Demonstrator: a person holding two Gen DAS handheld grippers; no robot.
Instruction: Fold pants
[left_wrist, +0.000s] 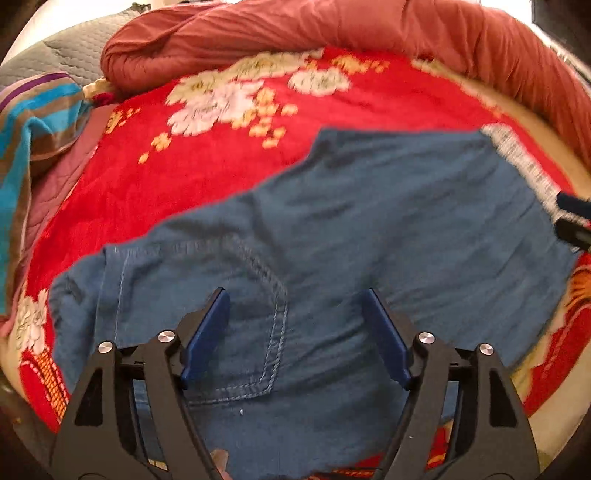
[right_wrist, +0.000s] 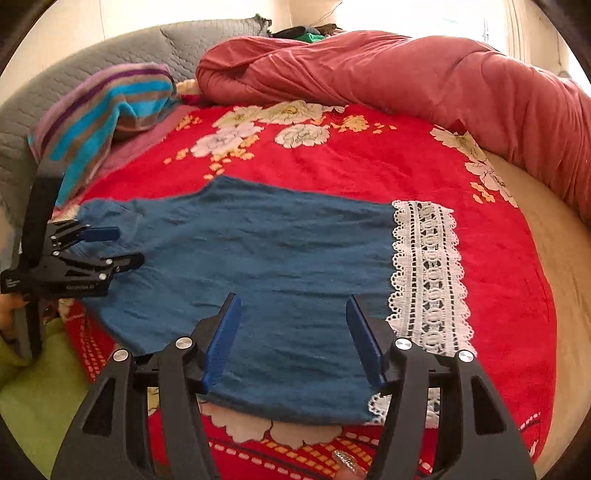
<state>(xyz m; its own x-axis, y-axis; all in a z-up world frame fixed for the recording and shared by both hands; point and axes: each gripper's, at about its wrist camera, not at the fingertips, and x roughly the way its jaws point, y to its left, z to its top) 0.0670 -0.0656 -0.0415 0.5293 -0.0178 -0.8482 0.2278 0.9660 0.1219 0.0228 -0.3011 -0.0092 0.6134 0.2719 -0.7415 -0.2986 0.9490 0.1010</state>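
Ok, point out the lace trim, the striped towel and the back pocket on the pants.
lace trim (right_wrist: 428, 269): right wrist view, middle of the white band.
striped towel (right_wrist: 96, 122): right wrist view, a turquoise stripe.
back pocket (left_wrist: 255, 325): left wrist view, denim inside the stitching.

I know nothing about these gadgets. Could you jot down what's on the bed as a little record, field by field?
Surface: red floral blanket
Garment: blue pants, lying flat
Trim: white lace hem at the right end
Left gripper: open, above the pocket end, holding nothing
Right gripper: open, above the near edge, holding nothing
Behind: rolled pink duvet, striped towel
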